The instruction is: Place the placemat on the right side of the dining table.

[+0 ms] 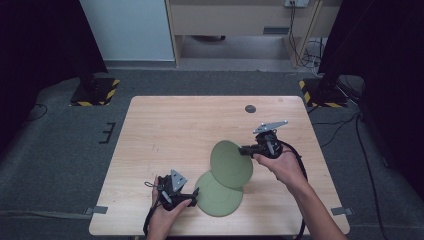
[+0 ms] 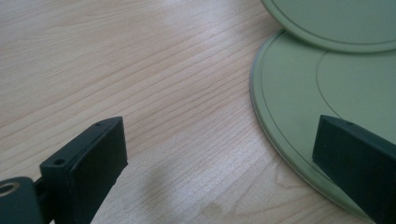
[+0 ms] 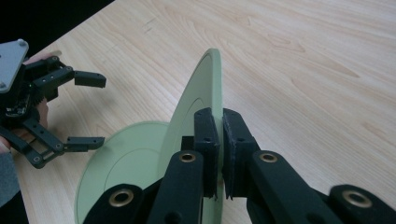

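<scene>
Two pale green plates are on the wooden table. One plate lies flat near the front edge, also seen as the lower plate and the flat plate. My right gripper is shut on the rim of the second plate, holding it tilted above the flat one, partly overlapping it. Its jaws pinch the held plate at the right gripper. My left gripper stands open at the flat plate's left edge; the left gripper has one jaw over the rim and nothing between its jaws. The raised plate hangs just beyond.
A small dark round disc sits near the table's far edge. Two black stands with yellow-striped bases flank the table's far corners. Bare wood spreads across the table's left and far parts. The open left gripper shows beyond the held plate.
</scene>
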Available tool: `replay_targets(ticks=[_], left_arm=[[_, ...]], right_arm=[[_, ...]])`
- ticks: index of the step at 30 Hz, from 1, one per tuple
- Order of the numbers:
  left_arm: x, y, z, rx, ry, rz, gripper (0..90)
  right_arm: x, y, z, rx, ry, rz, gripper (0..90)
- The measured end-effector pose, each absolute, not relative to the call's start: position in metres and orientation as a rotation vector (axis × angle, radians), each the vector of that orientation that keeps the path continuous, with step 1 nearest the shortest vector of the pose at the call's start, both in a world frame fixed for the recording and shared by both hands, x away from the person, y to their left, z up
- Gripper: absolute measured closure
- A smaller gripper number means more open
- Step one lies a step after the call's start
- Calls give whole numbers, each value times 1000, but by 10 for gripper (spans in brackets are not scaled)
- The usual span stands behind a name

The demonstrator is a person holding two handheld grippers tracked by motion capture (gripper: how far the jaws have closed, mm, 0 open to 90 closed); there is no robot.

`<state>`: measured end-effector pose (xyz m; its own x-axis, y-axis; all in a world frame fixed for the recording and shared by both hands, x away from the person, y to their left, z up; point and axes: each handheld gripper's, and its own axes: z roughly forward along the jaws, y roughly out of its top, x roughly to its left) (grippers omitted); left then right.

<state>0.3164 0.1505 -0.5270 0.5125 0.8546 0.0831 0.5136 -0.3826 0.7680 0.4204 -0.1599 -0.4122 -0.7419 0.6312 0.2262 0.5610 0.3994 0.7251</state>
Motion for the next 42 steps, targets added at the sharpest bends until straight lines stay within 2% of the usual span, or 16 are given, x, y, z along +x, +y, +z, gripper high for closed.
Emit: replay_targets(ticks=[21,42], left_arm=[[320,166,-526,2023,1157,633,25],[325,180,-530,2019,1230,625,25]], right_arm=[[423,-172,-392,1128,2419,1358,861],[448,-193,-387,1336,2161,1379,861]])
